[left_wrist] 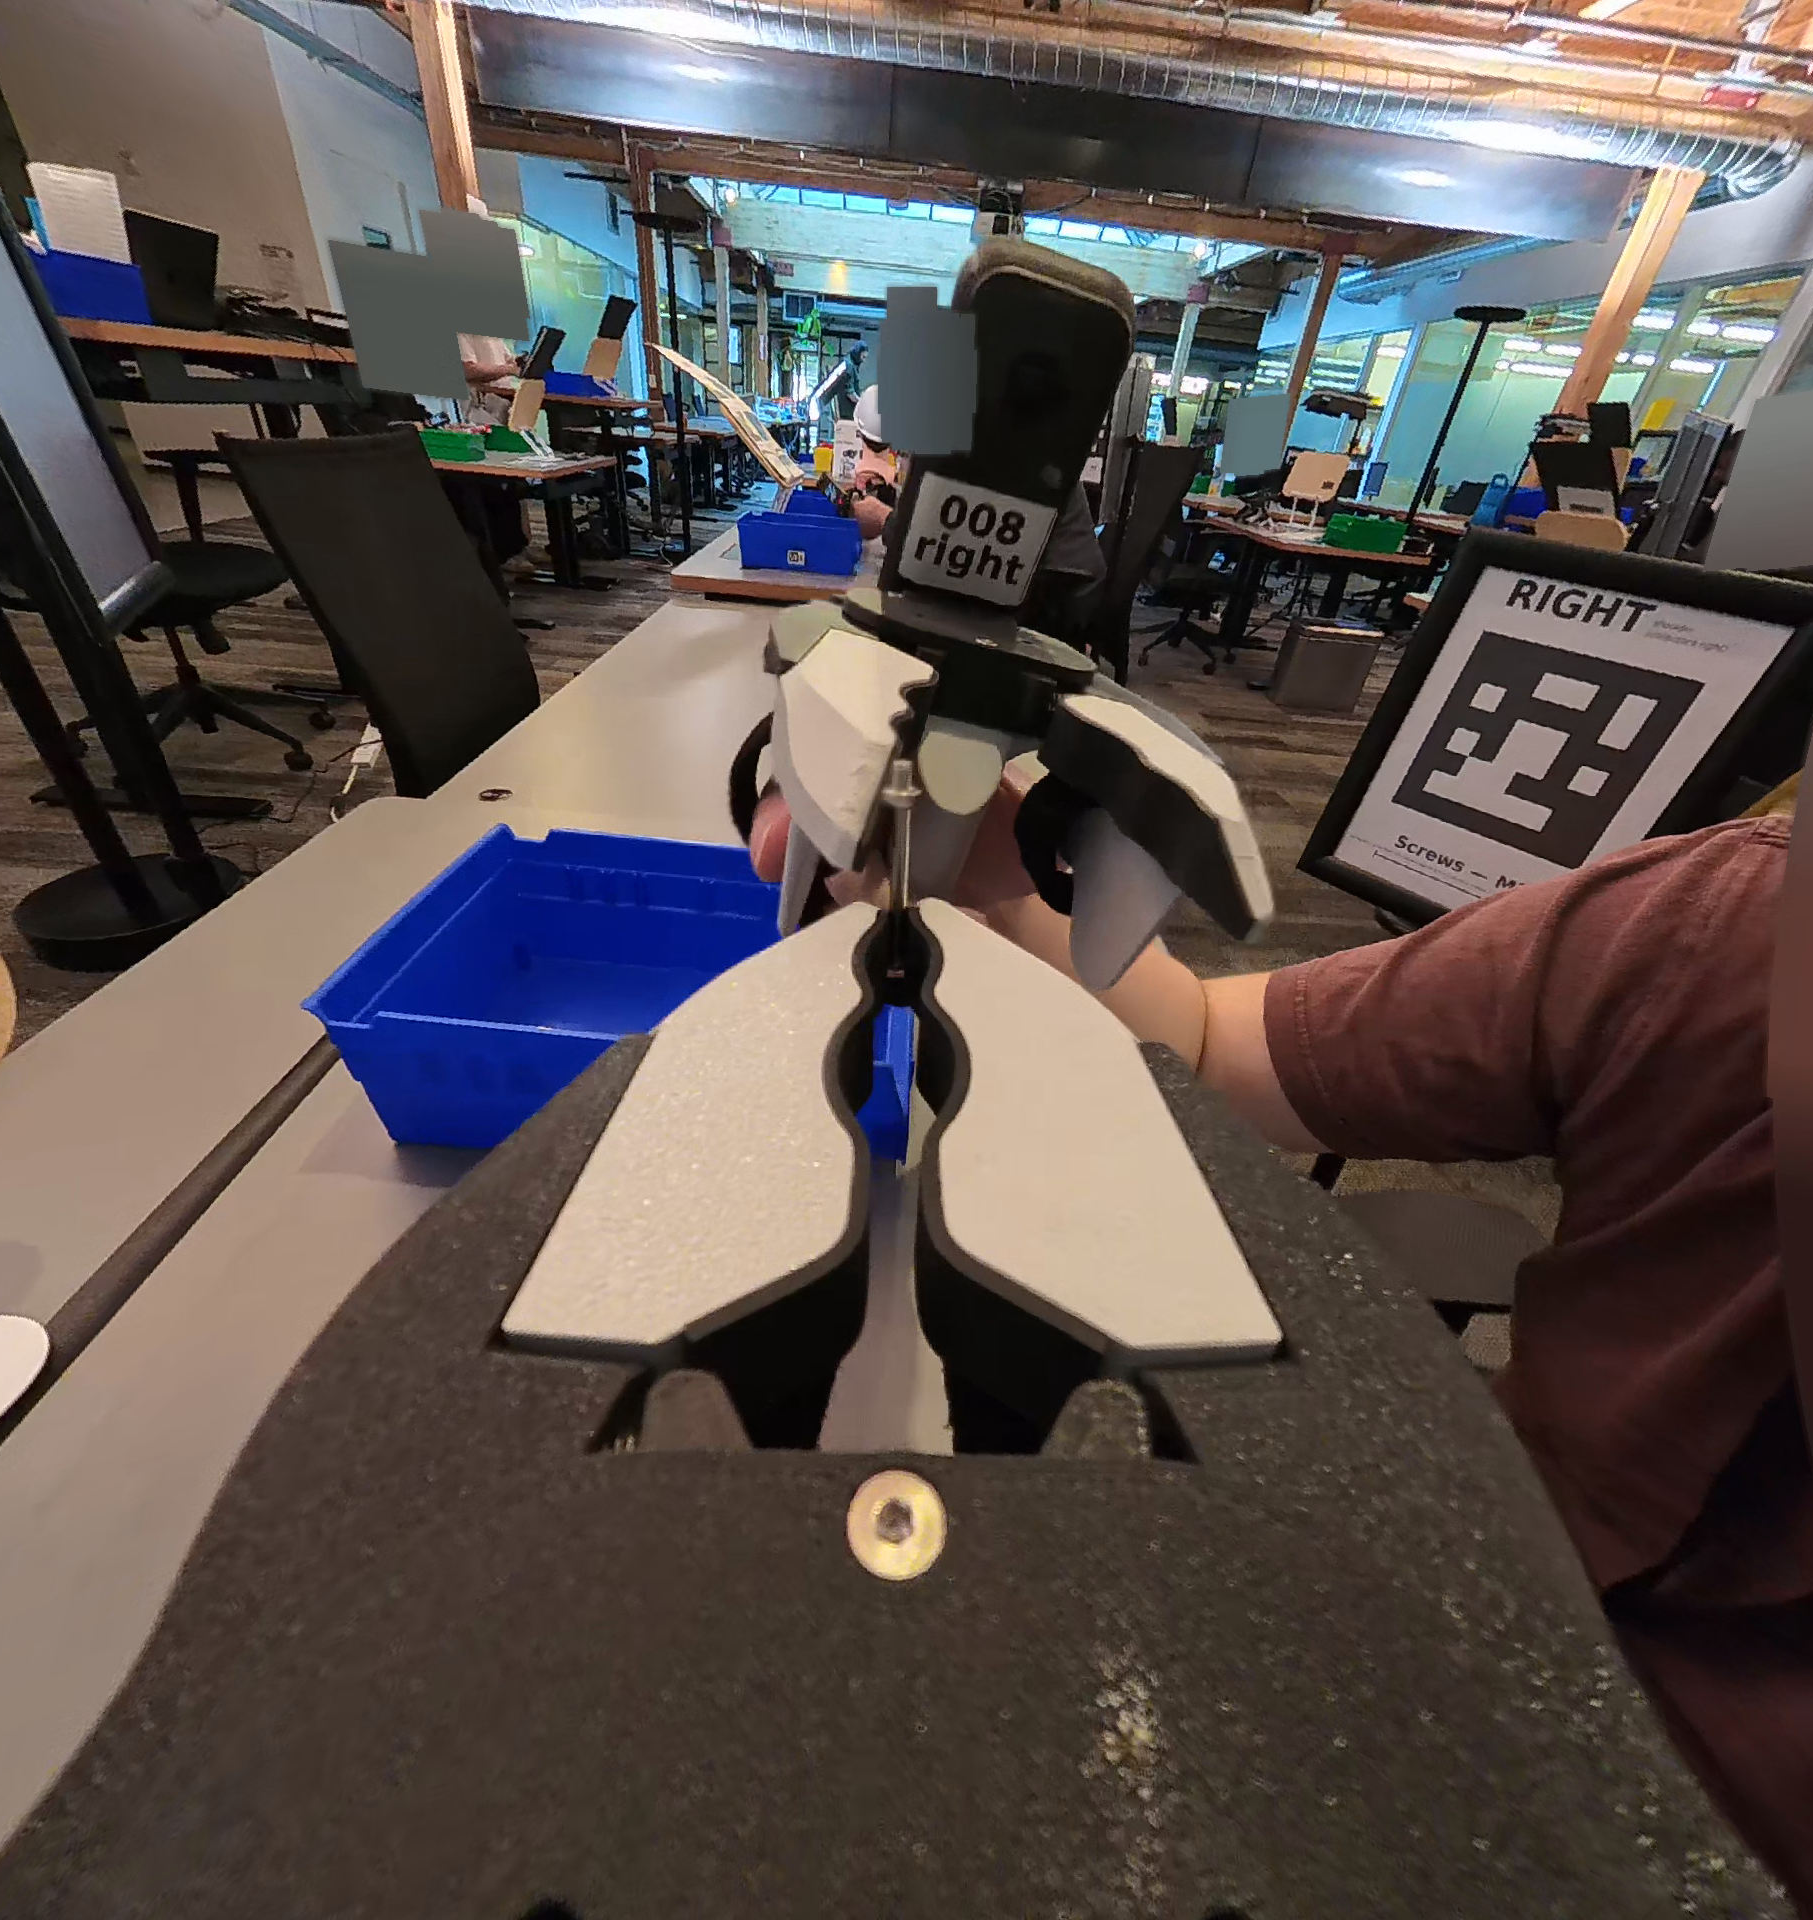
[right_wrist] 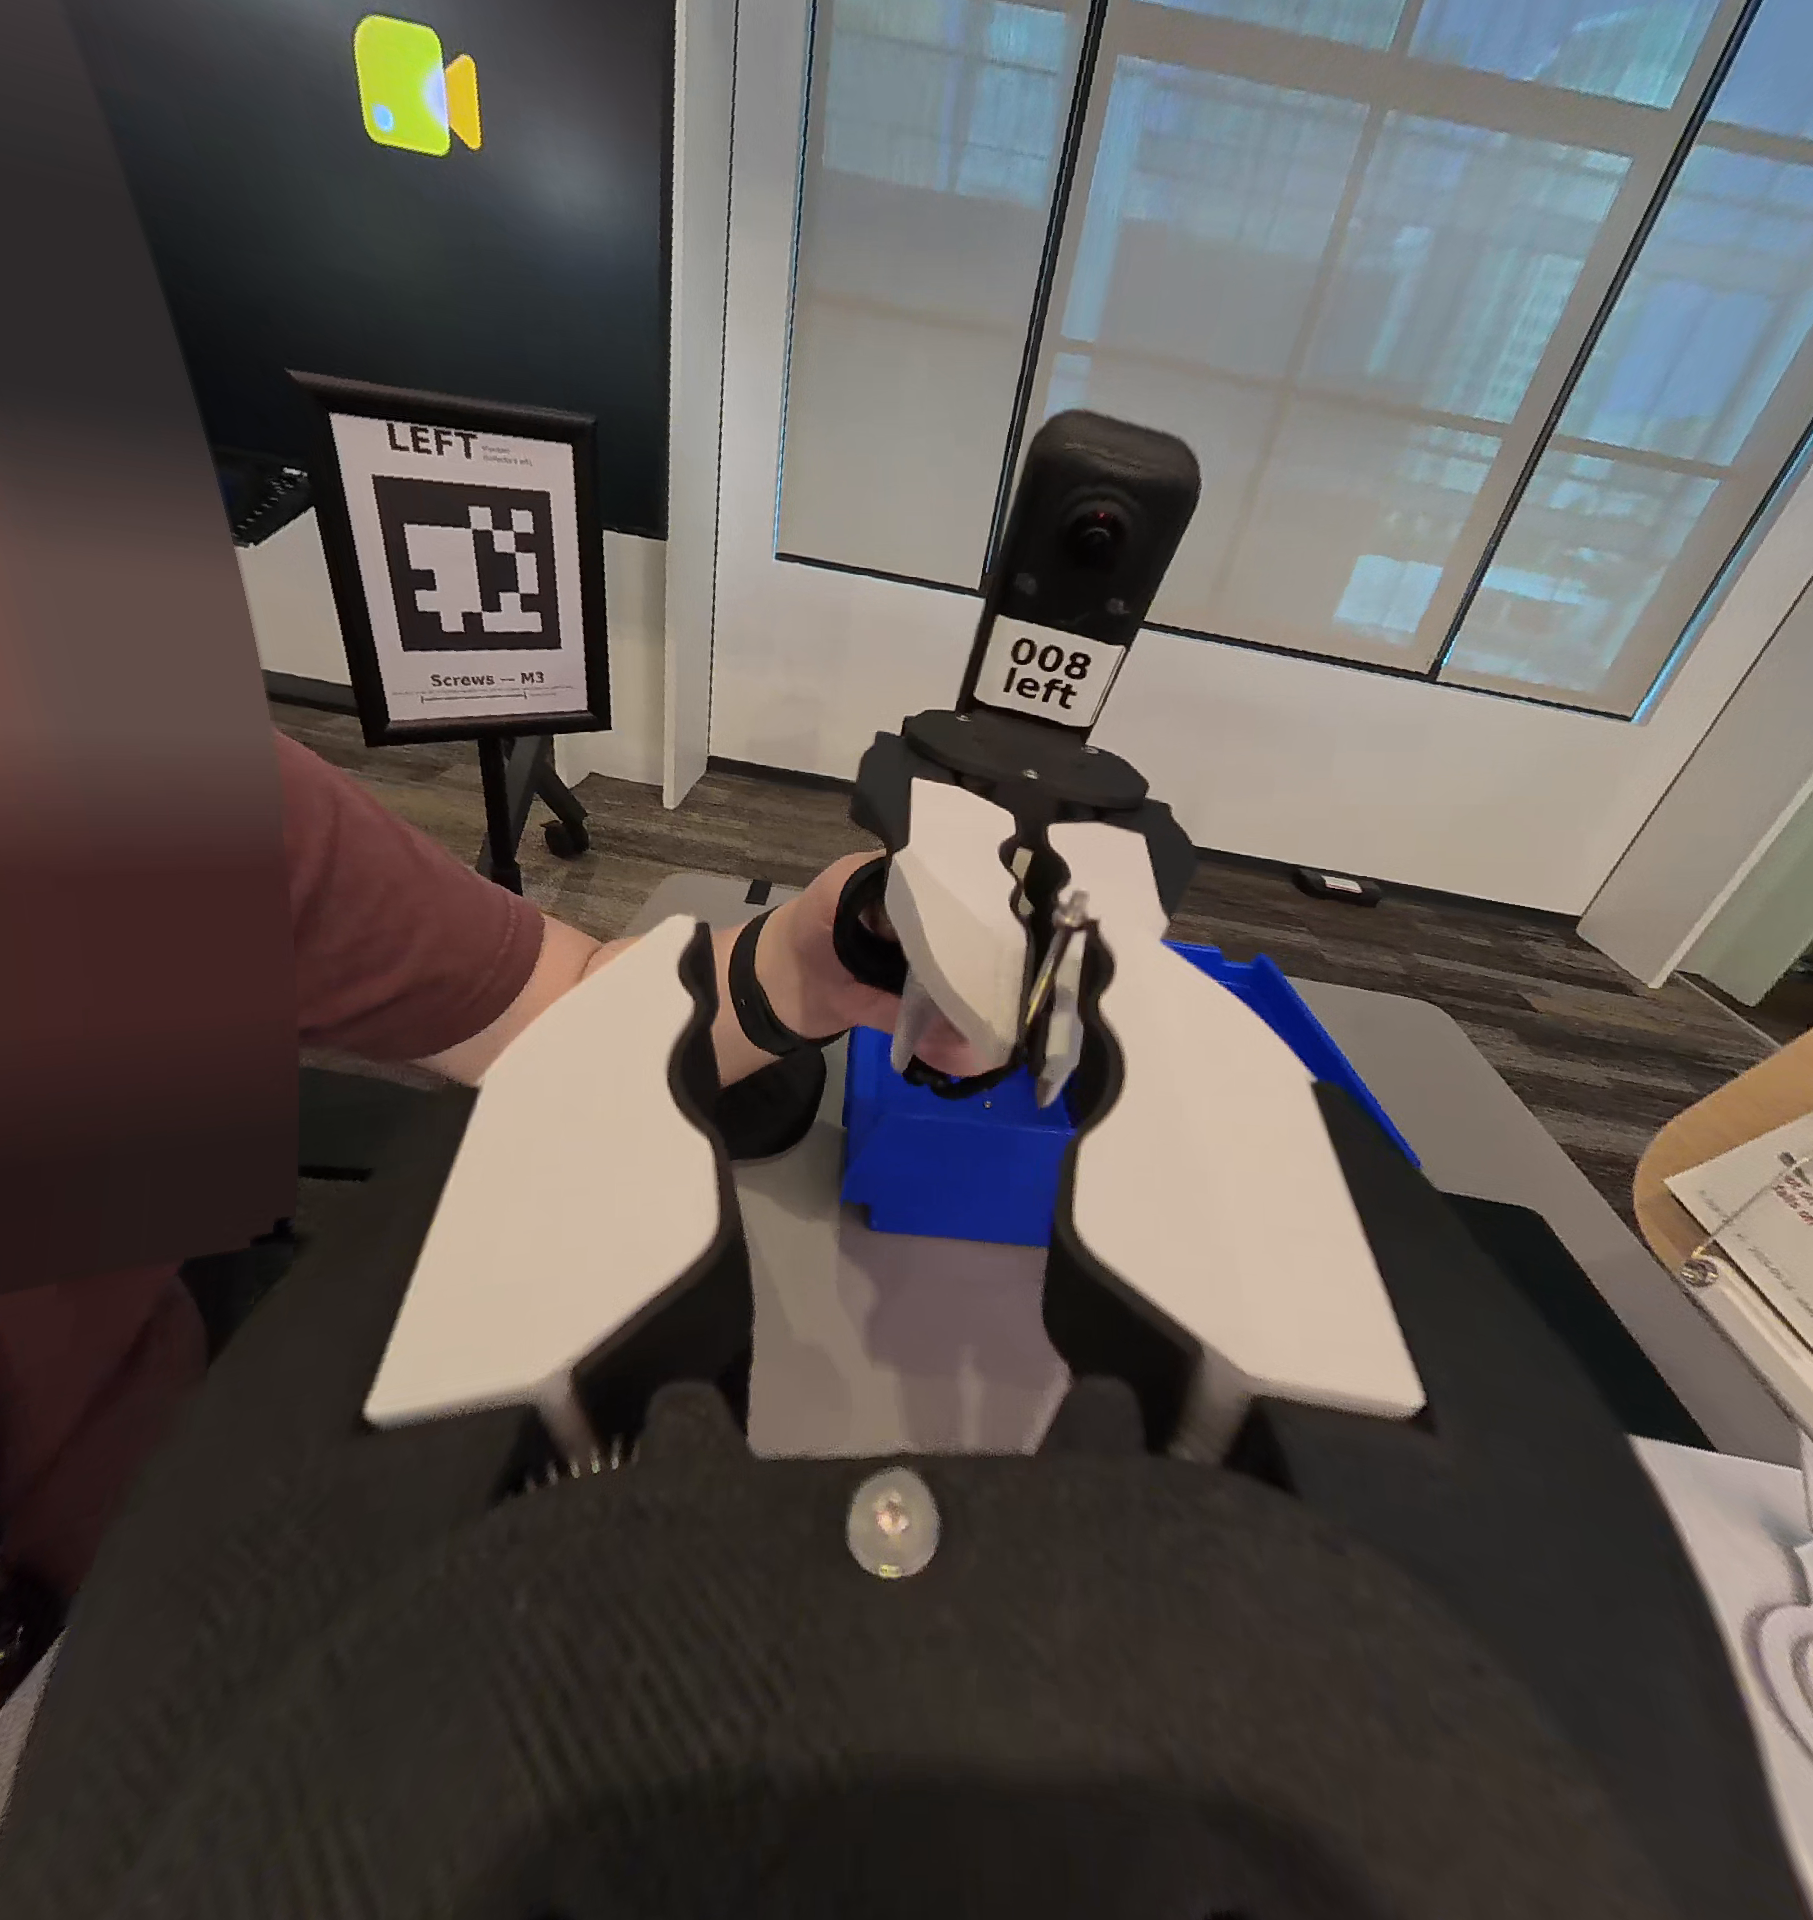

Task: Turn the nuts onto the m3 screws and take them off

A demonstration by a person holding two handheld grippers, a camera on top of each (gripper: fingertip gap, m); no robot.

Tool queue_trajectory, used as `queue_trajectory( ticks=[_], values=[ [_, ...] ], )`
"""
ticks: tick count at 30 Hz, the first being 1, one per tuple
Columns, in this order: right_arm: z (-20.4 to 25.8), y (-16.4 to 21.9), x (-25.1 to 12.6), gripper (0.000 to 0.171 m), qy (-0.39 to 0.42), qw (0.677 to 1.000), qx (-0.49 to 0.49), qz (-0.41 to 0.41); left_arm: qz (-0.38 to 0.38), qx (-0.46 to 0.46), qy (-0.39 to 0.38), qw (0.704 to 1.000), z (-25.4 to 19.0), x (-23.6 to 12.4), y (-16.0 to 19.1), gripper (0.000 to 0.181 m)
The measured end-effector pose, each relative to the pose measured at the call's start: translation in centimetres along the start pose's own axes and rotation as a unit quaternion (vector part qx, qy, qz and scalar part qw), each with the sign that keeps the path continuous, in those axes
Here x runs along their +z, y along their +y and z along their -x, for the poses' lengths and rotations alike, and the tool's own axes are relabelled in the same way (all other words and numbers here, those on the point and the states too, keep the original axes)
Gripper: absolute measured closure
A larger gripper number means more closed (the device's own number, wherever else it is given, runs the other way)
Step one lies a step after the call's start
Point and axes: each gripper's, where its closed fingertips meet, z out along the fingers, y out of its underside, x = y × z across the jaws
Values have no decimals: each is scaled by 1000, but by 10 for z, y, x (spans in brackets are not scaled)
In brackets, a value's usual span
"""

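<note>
My left gripper (left_wrist: 897,923) is shut on a thin metal m3 screw (left_wrist: 899,862), which sticks out beyond its fingertips. A small nut (left_wrist: 899,797) sits near the screw's free end. My right gripper (right_wrist: 907,987) is open. It faces the left gripper, and its white fingers (right_wrist: 1224,1143) stand on either side of the screw's end (right_wrist: 1063,940) without closing on it. The right gripper also shows in the left wrist view (left_wrist: 954,883), and the left gripper in the right wrist view (right_wrist: 1027,1039). Both are held in the air above a blue bin (left_wrist: 528,997).
The blue bin (right_wrist: 943,1184) stands on a grey table (left_wrist: 206,1091). Framed marker signs stand at each side (left_wrist: 1567,727) (right_wrist: 466,561). Papers (right_wrist: 1795,1247) lie on a round wooden table. The person's sleeved arm (left_wrist: 1504,1039) reaches across. A black chair (left_wrist: 382,603) is behind the table. The tips of both grippers are at nearly the same place.
</note>
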Motion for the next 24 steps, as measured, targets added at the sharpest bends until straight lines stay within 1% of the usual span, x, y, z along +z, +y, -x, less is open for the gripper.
queue_trajectory(
  ticks=[3, 5, 7, 10, 13, 15, 17, 18, 19, 21, 22, 24],
  values=[
    [-1, -6, -9, 112, 1, 1000, -3, -7, -5, -2, -5, 1000, 3, -4, -3, 179],
    [-8, -10, -11, 113, 18, 1000, 7, -22, -6, -5, 1, 1000, 1, -3, -2, 179],
    [-13, -9, -8, 109, 28, 999, 16, -28, -2, -5, 5, 1000, 0, 0, 0, 179],
    [-5, -4, 2, 104, 8, 999, 22, -23, 6, -3, 6, 1000, -1, 5, 4, 179],
    [-1, -1, 4, 102, 10, 1000, -5, -6, -5, -6, 5, 1000, 0, 2, 1, 179],
    [-1, -1, -2, 104, 9, 1000, -22, 1, -7, -7, 3, 1000, 0, 0, -2, 179],
    [-1, -3, -9, 114, 0, 1000, -10, -2, -8, -4, 0, 1000, 0, -2, -3, 179],
    [-3, -6, -11, 121, -1, 1000, 0, -13, -9, -3, 2, 1000, -1, -1, -3, 180],
    [-6, -9, -12, 123, 3, 1000, 9, -27, -8, -4, 4, 1000, -1, -1, -2, 179],
    [-11, -12, -9, 119, 13, 999, 26, -44, -2, -4, 4, 1000, -1, 2, 0, 179],
    [-11, -11, -7, 115, 12, 998, 30, -45, 0, -4, 4, 1000, -1, 3, 2, 179],
    [-5, -7, -2, 114, -3, 999, 31, -36, 2, -6, 4, 1000, -1, 5, 3, 179]
  ],
)
